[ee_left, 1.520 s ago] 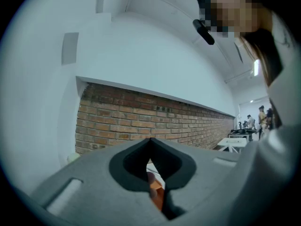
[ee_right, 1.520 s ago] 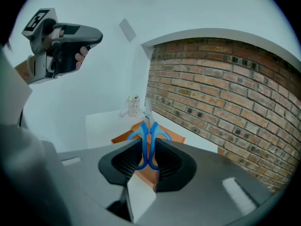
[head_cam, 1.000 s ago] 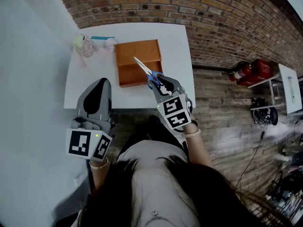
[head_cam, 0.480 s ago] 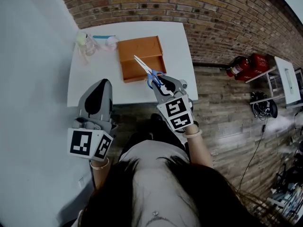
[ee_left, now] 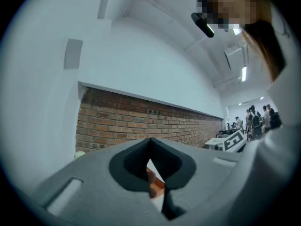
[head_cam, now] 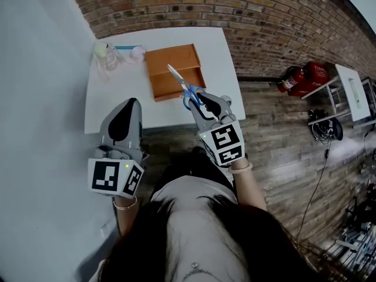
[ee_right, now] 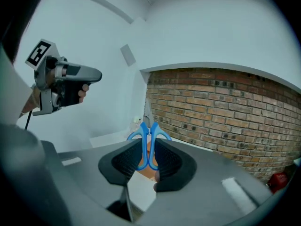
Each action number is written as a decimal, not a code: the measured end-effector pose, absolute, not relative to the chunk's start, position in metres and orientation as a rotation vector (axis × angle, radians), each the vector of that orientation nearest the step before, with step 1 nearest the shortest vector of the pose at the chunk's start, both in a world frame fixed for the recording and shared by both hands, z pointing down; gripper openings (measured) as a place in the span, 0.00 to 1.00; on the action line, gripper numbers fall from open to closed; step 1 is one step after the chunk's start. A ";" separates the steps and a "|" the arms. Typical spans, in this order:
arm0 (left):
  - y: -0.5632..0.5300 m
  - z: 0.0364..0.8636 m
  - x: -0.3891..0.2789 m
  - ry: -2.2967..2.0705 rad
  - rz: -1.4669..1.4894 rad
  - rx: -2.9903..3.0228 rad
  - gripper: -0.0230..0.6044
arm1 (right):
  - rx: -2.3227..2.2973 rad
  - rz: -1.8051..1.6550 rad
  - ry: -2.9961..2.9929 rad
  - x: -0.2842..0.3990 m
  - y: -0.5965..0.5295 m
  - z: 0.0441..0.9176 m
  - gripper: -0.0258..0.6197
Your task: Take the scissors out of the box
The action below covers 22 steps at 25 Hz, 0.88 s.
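The scissors (head_cam: pixel 187 89) have blue handles and silver blades that point up and away, over the front edge of the open orange box (head_cam: pixel 175 69). My right gripper (head_cam: pixel 198 100) is shut on the handles, holding the scissors in the air above the white table (head_cam: pixel 111 101). In the right gripper view the blue loops (ee_right: pixel 149 136) sit between the dark pads, with the blades rising behind them. My left gripper (head_cam: pixel 128 106) hangs at the table's near edge, left of the box, shut on nothing. Through its jaw gap a sliver of the box (ee_left: pixel 154 182) shows.
A clear plastic bottle and small items (head_cam: pixel 108 54) stand at the table's back left corner. A brick wall (head_cam: pixel 235 10) runs behind the table. Red fire extinguishers (head_cam: pixel 301 78) lie on the wooden floor to the right. The left gripper (ee_right: pixel 61 84) shows in the right gripper view.
My right gripper has risen a little with the scissors still in it, staying over the box's front edge. The left gripper has drifted slightly forward.
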State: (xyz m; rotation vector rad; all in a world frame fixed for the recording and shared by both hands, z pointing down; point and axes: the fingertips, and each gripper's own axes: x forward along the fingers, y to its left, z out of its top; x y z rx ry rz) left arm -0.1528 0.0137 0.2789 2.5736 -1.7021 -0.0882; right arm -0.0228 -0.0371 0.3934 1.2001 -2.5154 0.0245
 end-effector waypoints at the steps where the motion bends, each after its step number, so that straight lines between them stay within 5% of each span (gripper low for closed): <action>1: 0.015 0.280 -0.153 -1.708 -0.085 2.574 0.04 | 1.208 0.028 -2.531 -0.023 -0.035 0.391 0.19; 22: 0.004 0.270 -0.126 -1.811 -0.055 2.565 0.04 | 1.180 -0.098 -2.726 -0.014 -0.036 0.329 0.19</action>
